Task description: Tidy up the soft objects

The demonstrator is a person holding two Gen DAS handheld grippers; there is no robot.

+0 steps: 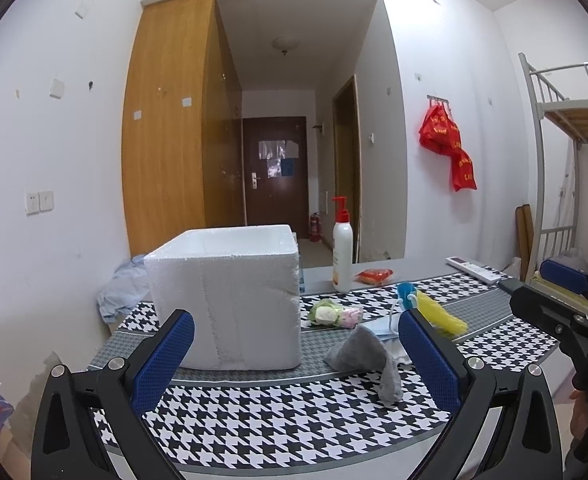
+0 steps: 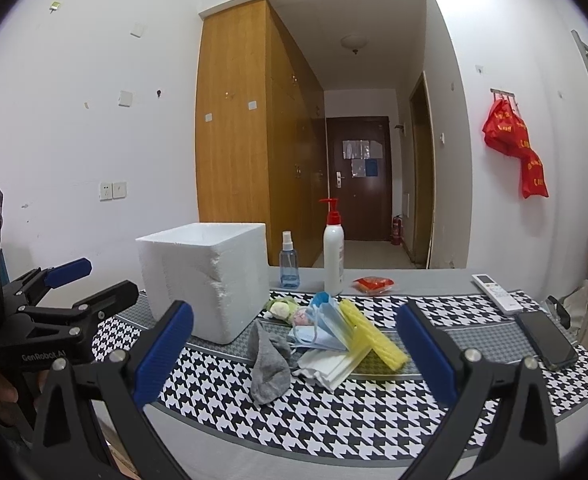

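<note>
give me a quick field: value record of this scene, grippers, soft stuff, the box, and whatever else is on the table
left gripper: open, empty, above the table's near edge
right gripper: open, empty
foam box: white, open top, left on the table
soft pile: grey sock, blue face masks, yellow sponge, white folded cloth, right of the box
small plush: behind the pile
table cover: houndstooth
hard items: pump bottle, spray bottle, remote, phone

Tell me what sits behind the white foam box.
Behind the foam box, the right wrist view shows a blue spray bottle. The left wrist view shows a crumpled pale-blue cloth at its far-left corner. The box hides whatever else is there.
</note>
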